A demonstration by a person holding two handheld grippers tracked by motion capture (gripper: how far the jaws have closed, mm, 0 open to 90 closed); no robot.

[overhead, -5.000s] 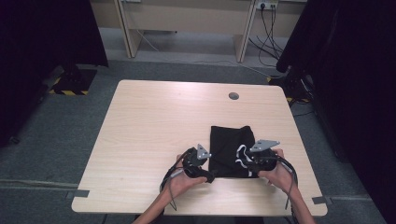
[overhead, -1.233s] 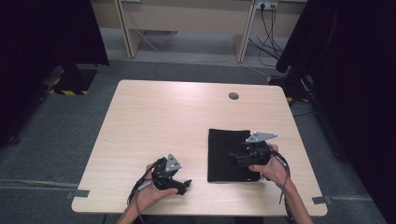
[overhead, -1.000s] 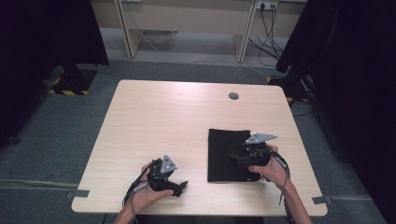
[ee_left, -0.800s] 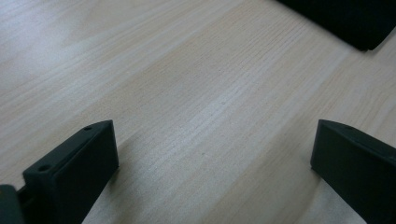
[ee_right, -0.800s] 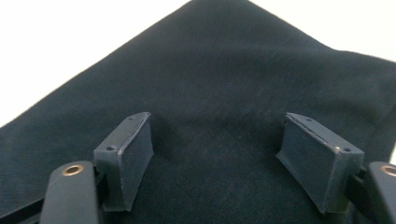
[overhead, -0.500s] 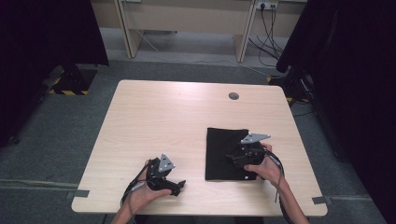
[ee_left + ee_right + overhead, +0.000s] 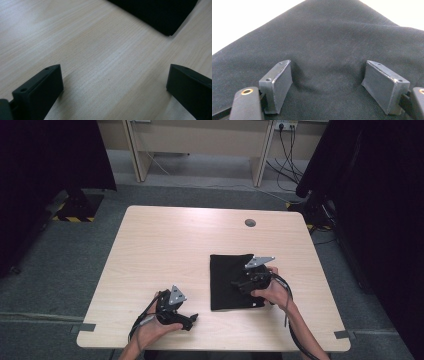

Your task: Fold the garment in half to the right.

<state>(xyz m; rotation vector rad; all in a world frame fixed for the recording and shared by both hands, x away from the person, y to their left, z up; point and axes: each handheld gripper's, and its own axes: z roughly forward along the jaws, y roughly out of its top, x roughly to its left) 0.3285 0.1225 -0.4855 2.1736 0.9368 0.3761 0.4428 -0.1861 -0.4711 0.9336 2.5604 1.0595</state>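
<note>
Looking along the right gripper (image 7: 328,85), its spread pads are seen pressed down onto the black cloth (image 7: 332,47), with nothing clamped between them. From above, the left gripper (image 7: 192,320) is seen open over bare table (image 7: 165,250), the cloth lying beyond it.

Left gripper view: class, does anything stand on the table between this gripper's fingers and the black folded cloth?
Nothing visible does. Bare light wooden table lies between the open left gripper and the black folded cloth.
</note>
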